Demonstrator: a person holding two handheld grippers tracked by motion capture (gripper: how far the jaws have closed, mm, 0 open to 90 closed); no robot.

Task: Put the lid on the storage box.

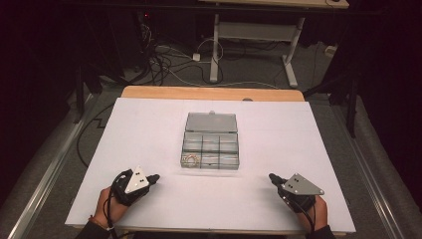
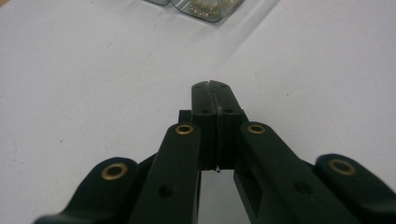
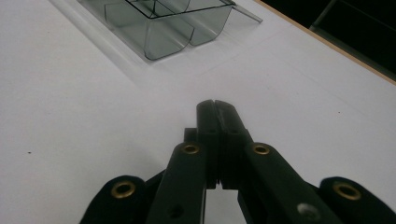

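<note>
A clear grey plastic organizer box (image 1: 210, 148) lies open in the middle of the white table, its lid (image 1: 211, 122) folded back on the far side. Its near-left compartment holds small gold-coloured pieces (image 1: 190, 160). My left gripper (image 1: 155, 177) rests near the front left of the table, shut and empty, pointing toward the box, whose corner with the gold-coloured pieces (image 2: 201, 7) appears in the left gripper view. My right gripper (image 1: 272, 177) sits at the front right, shut with nothing in it; empty compartments of the box (image 3: 161, 23) lie ahead of it.
The white sheet (image 1: 149, 129) covers the wooden tabletop, whose bare far edge (image 1: 214, 93) shows behind it. Beyond the table the floor holds cables (image 1: 164, 62) and the legs of another desk (image 1: 291, 64). Metal rails (image 1: 45, 169) run along both sides.
</note>
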